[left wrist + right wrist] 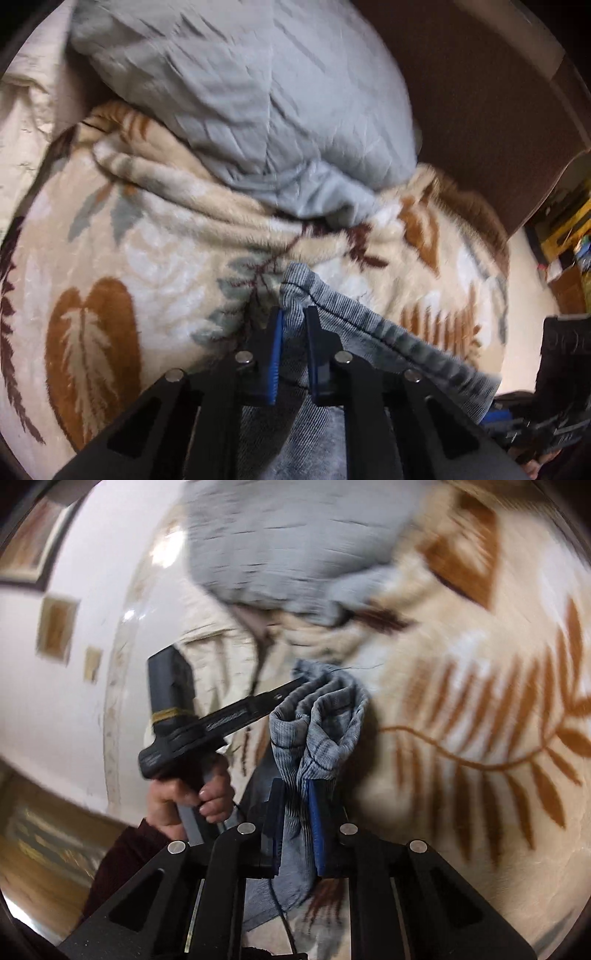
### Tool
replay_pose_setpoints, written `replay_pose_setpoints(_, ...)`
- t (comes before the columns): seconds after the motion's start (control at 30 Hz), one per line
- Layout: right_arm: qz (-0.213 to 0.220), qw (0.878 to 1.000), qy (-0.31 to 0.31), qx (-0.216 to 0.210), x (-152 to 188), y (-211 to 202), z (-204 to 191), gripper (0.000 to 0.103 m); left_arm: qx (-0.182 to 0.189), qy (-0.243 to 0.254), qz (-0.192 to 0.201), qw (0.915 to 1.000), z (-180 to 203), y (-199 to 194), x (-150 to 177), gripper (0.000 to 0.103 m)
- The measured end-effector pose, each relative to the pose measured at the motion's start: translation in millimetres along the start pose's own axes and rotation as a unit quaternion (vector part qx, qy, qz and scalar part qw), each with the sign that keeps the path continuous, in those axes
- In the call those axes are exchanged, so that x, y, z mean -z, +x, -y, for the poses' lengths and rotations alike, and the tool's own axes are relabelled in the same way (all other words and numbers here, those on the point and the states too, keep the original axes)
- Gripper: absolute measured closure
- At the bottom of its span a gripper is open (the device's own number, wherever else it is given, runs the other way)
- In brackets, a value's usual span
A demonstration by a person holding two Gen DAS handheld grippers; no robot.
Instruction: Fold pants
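Observation:
The pants [369,325] are grey-blue denim. In the left wrist view my left gripper [294,317] is shut on one corner of their edge, held above a leaf-patterned blanket [122,266]. In the right wrist view my right gripper [297,794] is shut on a bunched part of the pants [325,720], which stands up between the fingers. The left gripper [291,688] also shows there, held by a hand [184,794], its tips at the same bunch. The right gripper's body shows at the right edge of the left wrist view [561,354].
A pale grey-blue quilt [240,103] lies heaped on the blanket beyond the pants. A brown headboard [480,110] stands at the back right. A cream bedspread [207,653] and a white wall with framed pictures [55,627] lie to the left.

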State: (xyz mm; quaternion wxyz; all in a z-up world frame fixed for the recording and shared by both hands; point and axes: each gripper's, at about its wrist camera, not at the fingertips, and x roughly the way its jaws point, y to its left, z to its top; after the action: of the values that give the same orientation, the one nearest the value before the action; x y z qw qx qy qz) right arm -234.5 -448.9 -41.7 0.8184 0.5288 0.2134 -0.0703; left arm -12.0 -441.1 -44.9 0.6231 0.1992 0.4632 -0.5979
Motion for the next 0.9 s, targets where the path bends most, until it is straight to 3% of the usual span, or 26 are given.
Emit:
replay_pose_setpoints(0.2,-0.007,0.994,-0.097,-0.039,22,8,-61,0.092,0.026,-0.035,0.082,0.9957,-15,-71,13,0.092)
replay_pose_setpoints(0.37,-0.031,0.979,-0.178,-0.089,54,14,-112,0.092,0.021,-0.061,0.154,0.9859,-37,-145,44,0.092)
replay_pose_setpoints(0.47,-0.039,0.975,-0.198,-0.095,67,17,-126,0.092,0.011,-0.091,0.163,0.9824,-60,-170,68,0.092)
replay_pose_setpoints(0.57,-0.017,0.987,-0.153,-0.037,49,15,-99,0.088,-0.006,-0.114,0.159,0.9807,-75,-172,79,0.092)
replay_pose_setpoints(0.63,-0.015,0.996,-0.083,0.003,29,12,-62,0.073,-0.005,-0.124,0.151,0.9806,-78,-163,81,0.092)
replay_pose_setpoints(0.7,-0.010,1.000,-0.010,0.028,13,8,-26,0.070,-0.002,-0.115,0.148,0.9822,-70,-151,77,0.092)
replay_pose_setpoints(0.77,-0.007,0.999,0.044,0.029,0,8,0,0.070,0.014,-0.099,0.153,0.9831,-57,-146,70,0.092)
replay_pose_setpoints(0.9,-0.007,0.998,0.061,0.001,-10,4,11,0.070,0.047,-0.056,0.164,0.9837,-25,-153,54,0.093)
